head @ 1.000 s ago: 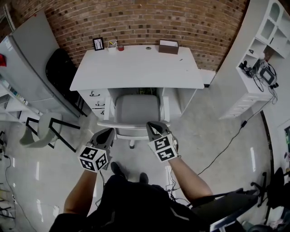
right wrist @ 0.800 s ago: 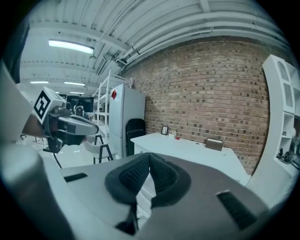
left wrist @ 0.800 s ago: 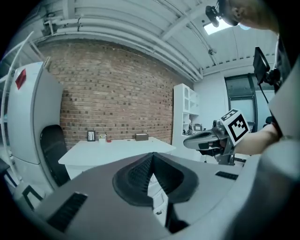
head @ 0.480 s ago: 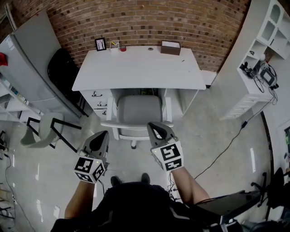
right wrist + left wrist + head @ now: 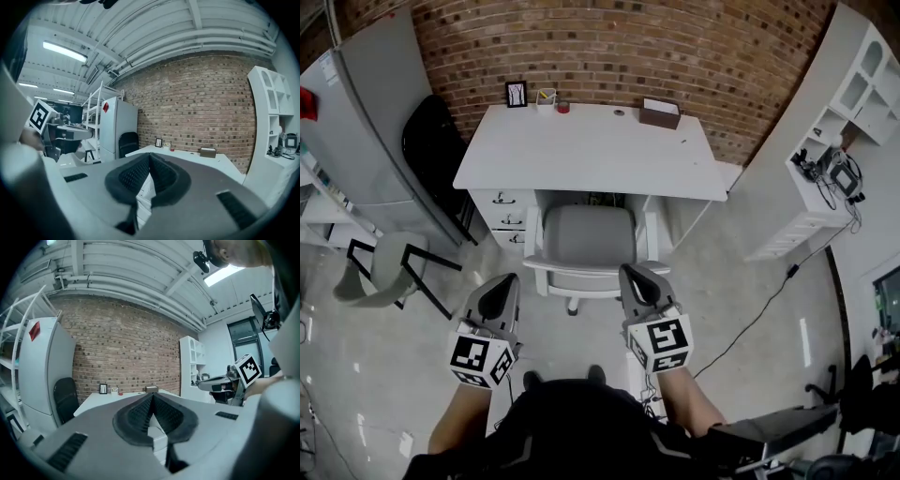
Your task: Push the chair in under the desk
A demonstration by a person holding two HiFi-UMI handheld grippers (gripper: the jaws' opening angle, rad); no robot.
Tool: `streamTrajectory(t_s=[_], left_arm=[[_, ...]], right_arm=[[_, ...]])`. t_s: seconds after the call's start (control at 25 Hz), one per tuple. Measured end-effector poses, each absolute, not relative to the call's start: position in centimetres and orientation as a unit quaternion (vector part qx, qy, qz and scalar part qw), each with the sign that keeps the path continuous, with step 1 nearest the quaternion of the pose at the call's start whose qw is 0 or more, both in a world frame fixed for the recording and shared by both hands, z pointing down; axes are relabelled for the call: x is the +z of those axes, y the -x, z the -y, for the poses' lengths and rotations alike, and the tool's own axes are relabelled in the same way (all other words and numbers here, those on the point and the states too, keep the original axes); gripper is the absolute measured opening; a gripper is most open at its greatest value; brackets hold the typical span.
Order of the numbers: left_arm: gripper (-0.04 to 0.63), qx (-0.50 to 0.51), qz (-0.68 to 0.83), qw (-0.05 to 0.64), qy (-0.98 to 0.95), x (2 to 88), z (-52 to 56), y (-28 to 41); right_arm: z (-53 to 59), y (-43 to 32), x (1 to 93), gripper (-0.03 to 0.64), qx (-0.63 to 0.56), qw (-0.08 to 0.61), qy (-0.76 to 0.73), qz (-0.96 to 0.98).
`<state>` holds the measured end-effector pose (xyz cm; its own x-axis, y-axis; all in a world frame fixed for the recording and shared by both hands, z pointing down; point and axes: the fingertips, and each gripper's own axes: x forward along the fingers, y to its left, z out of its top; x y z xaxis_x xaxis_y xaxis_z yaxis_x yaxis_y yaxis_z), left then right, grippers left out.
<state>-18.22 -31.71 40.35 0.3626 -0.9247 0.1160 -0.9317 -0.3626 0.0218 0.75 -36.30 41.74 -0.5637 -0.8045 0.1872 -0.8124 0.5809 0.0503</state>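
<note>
Tucked partway under the white counter's (image 5: 581, 150) front edge: grey padded office chair on a white frame (image 5: 581, 234). Probably rolls lightly and swivels off-centre; push evenly on the stiff backrest. Closed and empty: fingers of left gripper (image 5: 508, 283) and right gripper (image 5: 636, 274), near the backrest.

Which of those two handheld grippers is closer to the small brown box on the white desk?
The right gripper: the small brown box lies almost straight ahead of it. The left gripper is farther off to the side.

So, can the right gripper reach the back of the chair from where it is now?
Probably yes: the right gripper, jaws shut, hangs close behind the chair, and nothing stands between them.
</note>
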Motion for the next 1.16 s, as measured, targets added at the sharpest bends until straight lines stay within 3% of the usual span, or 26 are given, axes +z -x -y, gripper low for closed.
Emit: streamTrajectory(t_s=[1.16], left_arm=[[0.008,0.039,0.564,0.031,-0.824,39.7,30.8,23.9]], right_arm=[[35.1,4.3,39.9,0.008,-0.012,0.113,-0.48,0.87]])
